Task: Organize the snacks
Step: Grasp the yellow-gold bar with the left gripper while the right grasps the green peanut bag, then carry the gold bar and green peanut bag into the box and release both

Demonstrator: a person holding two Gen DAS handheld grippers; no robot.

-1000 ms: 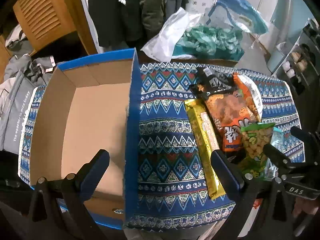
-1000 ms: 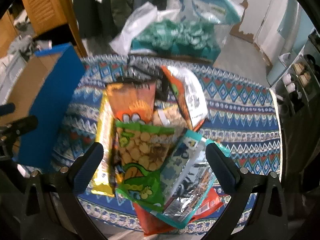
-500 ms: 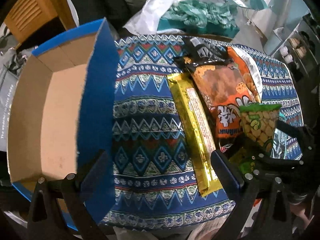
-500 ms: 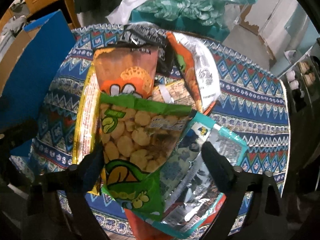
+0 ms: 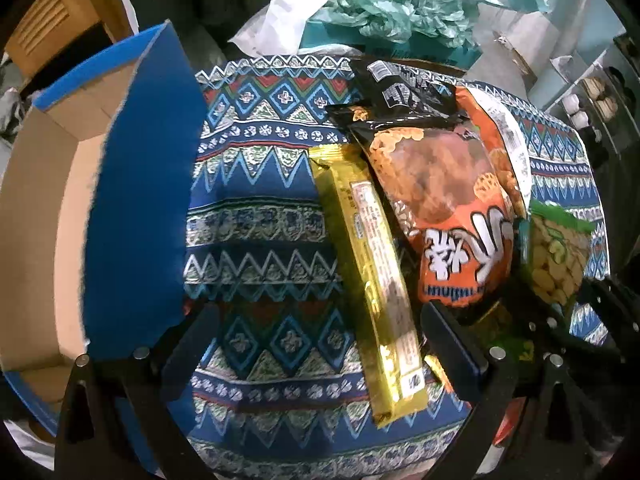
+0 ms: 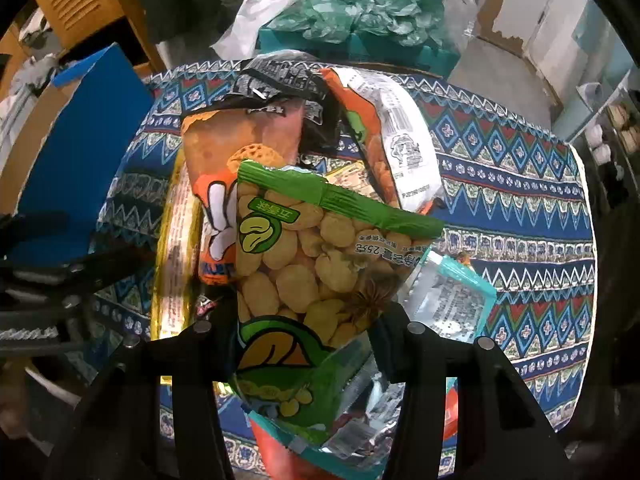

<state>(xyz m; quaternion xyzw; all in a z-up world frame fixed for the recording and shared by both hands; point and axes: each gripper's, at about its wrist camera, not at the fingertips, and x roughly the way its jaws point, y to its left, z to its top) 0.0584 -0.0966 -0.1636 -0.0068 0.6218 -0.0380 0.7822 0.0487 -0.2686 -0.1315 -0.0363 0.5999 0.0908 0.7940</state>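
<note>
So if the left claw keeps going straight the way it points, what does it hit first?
Most likely the patterned tablecloth between its open fingers; the gold snack bar lies just inside the right finger, though depth is hard to judge.

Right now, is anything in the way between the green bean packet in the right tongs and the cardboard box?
Yes. The near blue wall of the box stands up on that side, and the left tongs hang between the green bean packet and it. The right tongs have just been closing on the packet.
</note>
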